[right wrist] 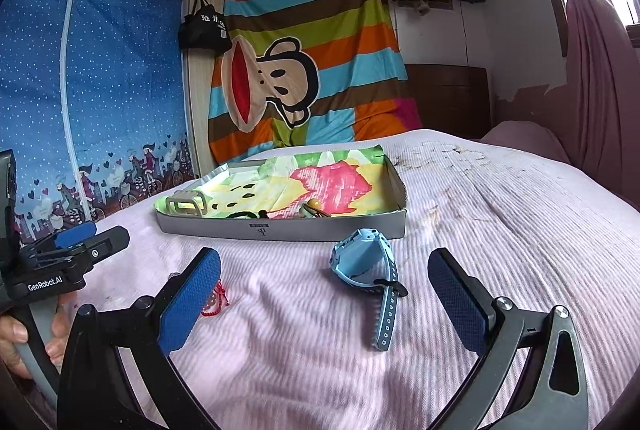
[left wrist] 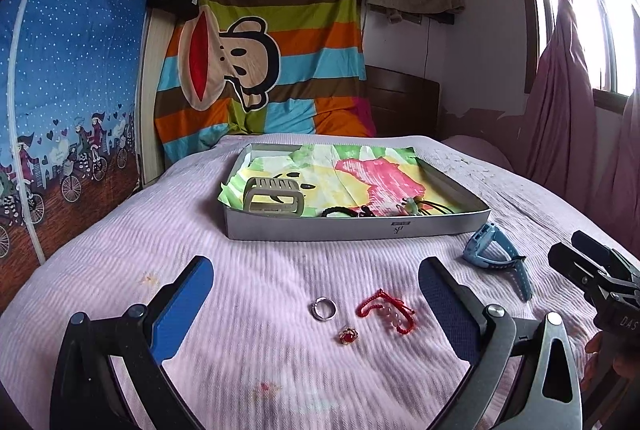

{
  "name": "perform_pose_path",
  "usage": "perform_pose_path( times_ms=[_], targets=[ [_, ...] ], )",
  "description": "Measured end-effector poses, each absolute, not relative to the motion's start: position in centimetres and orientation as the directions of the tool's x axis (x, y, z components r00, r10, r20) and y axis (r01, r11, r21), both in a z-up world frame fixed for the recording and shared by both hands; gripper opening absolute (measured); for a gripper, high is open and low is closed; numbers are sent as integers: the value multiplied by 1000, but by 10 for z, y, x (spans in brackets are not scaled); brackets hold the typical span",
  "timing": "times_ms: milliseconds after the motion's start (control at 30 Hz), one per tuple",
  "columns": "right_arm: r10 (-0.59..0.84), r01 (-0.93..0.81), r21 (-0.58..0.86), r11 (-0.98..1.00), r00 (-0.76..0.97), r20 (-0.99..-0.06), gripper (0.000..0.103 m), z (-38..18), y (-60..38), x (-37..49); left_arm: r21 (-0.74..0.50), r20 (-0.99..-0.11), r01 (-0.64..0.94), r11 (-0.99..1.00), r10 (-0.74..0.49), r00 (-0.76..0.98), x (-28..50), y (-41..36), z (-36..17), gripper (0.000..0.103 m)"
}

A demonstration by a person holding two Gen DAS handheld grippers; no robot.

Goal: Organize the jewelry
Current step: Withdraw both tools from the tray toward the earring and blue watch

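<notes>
Both jaws wide above loose, perhaps untouched, jewelry (left wrist: 346,314).

The right gripper's blue finger (right wrist: 192,304) hides most of the red bracelet (right wrist: 218,304).

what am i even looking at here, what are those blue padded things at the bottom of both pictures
Those are the fingers of hand-held grippers; a person holds one in each hand, with no robot arm. Each picture comes from a camera on one gripper, looking forward along its fingers. Both the left gripper and the right gripper are open and hold nothing. On the pink bedspread lie a silver ring, a red-stone ring, a red cord bracelet and a blue watch. Behind them stands a grey tray holding a hair claw and cords.
</notes>
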State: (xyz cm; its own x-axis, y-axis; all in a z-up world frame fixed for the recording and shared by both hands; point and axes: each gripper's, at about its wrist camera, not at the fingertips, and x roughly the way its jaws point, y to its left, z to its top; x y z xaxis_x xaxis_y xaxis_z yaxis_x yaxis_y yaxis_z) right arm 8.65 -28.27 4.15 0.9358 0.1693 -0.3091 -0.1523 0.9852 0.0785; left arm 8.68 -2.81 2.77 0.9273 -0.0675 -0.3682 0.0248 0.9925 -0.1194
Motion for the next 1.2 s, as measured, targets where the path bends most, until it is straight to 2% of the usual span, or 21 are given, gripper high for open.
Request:
perform_pose_path(
  times_ms=[733, 1200],
  targets=[
    [157, -128, 102, 987, 919, -363, 102, 19, -281, 85, -131, -461, -13, 991, -49, 886, 86, -29, 8, 103],
    [174, -127, 133, 983, 875, -452, 102, 6, -283, 105, -157, -539, 24, 987, -105, 836, 99, -31, -5, 103]
  ],
)
